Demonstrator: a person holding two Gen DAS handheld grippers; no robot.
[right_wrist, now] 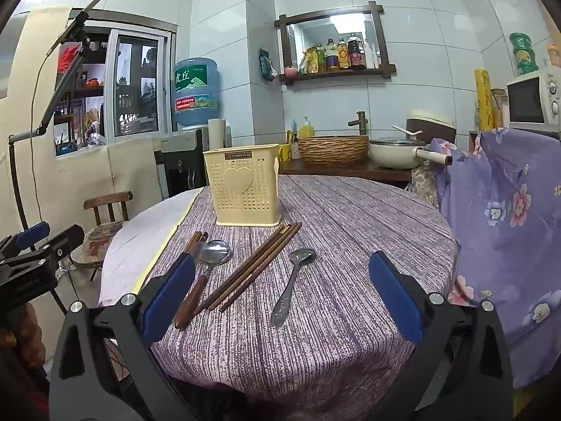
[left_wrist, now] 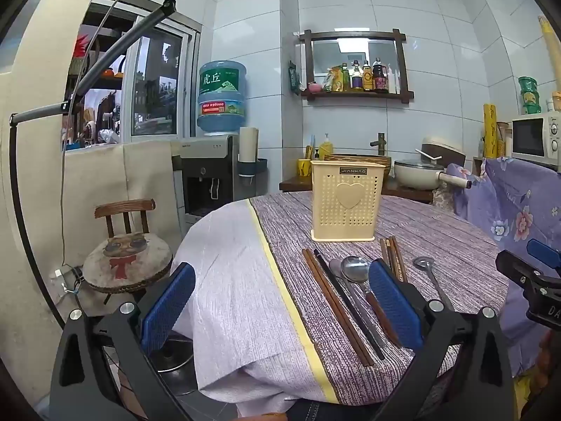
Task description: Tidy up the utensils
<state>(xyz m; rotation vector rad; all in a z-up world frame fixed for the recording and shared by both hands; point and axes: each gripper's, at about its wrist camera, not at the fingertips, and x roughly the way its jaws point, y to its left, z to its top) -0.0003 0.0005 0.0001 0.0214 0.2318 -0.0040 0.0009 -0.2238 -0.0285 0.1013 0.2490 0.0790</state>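
Observation:
A cream perforated utensil holder (left_wrist: 343,200) (right_wrist: 243,186) stands upright on the round table. In front of it lie brown chopsticks (left_wrist: 335,305), a black chopstick (left_wrist: 345,298), a wooden-handled spoon (left_wrist: 356,270) (right_wrist: 210,258), more brown chopsticks (right_wrist: 250,266) (left_wrist: 396,256) and a small metal spoon (right_wrist: 292,280) (left_wrist: 429,273). My left gripper (left_wrist: 282,273) is open and empty, held over the table's near left edge. My right gripper (right_wrist: 282,270) is open and empty, above the near edge, with the small spoon and chopsticks between its fingers in view.
The table wears a purple striped cloth (right_wrist: 350,245) with a pale section at left (left_wrist: 228,263). A stool-chair (left_wrist: 126,256) stands left of the table. A counter behind holds a woven basket (right_wrist: 333,149) and pot (right_wrist: 396,152). A floral-covered object (right_wrist: 501,210) is at right.

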